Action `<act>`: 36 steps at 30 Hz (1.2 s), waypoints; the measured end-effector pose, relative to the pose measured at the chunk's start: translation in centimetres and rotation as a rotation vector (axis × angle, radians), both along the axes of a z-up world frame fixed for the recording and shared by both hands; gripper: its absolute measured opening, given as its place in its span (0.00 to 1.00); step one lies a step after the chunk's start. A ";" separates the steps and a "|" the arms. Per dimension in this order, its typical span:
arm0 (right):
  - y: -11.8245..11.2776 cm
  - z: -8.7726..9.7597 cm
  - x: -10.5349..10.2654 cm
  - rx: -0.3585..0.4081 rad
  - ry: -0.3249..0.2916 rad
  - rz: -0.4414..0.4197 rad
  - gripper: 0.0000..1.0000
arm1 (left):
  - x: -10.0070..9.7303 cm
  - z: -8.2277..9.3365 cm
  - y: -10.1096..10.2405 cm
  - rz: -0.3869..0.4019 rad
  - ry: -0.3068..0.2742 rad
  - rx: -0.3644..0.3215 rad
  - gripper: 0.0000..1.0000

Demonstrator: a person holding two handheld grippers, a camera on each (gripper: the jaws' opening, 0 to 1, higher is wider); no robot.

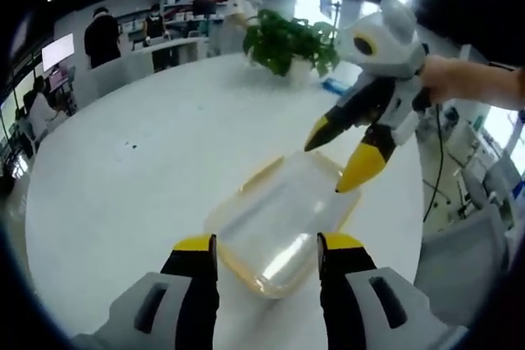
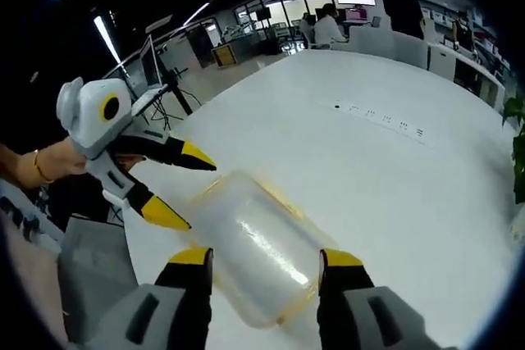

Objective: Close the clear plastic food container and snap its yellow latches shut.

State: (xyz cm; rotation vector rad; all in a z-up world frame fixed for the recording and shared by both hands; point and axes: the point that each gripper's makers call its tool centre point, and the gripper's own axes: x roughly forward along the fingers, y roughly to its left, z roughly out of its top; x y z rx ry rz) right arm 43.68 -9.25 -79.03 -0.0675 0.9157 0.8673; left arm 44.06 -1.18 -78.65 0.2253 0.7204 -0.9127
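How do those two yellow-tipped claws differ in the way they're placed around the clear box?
The left claw straddles one end of the clear container, tips low beside it. The right claw hovers above the opposite end, angled downward, one tip nearly at the rim. Both are open, with black fingers tipped yellow.

1. Big round white table (image 1: 148, 170), smooth top.
2. Clear rectangular plastic food container w/ yellow rim latches (image 1: 283, 223) lies flat on it, nr one edge.
3. Green leafy potted plant (image 1: 287, 43) at far side.
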 end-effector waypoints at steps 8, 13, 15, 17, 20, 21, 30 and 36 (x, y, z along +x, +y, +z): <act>1.0 0.2 0.2 0.028 -0.010 0.017 0.48 | -0.1 -0.1 -0.9 -0.029 -0.005 -0.006 0.45; 1.5 0.3 0.3 0.041 -0.016 0.022 0.46 | -0.3 -0.4 -1.5 -0.050 -0.008 -0.003 0.45; 1.7 0.3 0.4 0.046 -0.018 0.023 0.46 | -0.2 -0.4 -1.7 -0.045 -0.003 -0.011 0.45; 2.0 0.3 0.4 0.051 -0.020 0.026 0.45 | -0.1 -0.4 -1.9 -0.043 -0.003 -0.016 0.44; 2.2 0.3 0.4 0.053 -0.020 0.034 0.44 | 0.0 -0.3 -2.2 -0.046 -0.005 -0.017 0.44; 2.3 0.2 0.4 0.053 -0.019 0.036 0.44 | 0.1 -0.3 -2.3 -0.047 -0.007 -0.015 0.44; 2.8 0.1 0.7 0.061 -0.019 0.041 0.44 | 0.1 -0.5 -3.0 -0.074 -0.015 -0.004 0.43; 3.3 0.0 0.6 0.061 -0.017 0.055 0.43 | -0.2 -0.6 -3.5 -0.100 -0.014 -0.005 0.43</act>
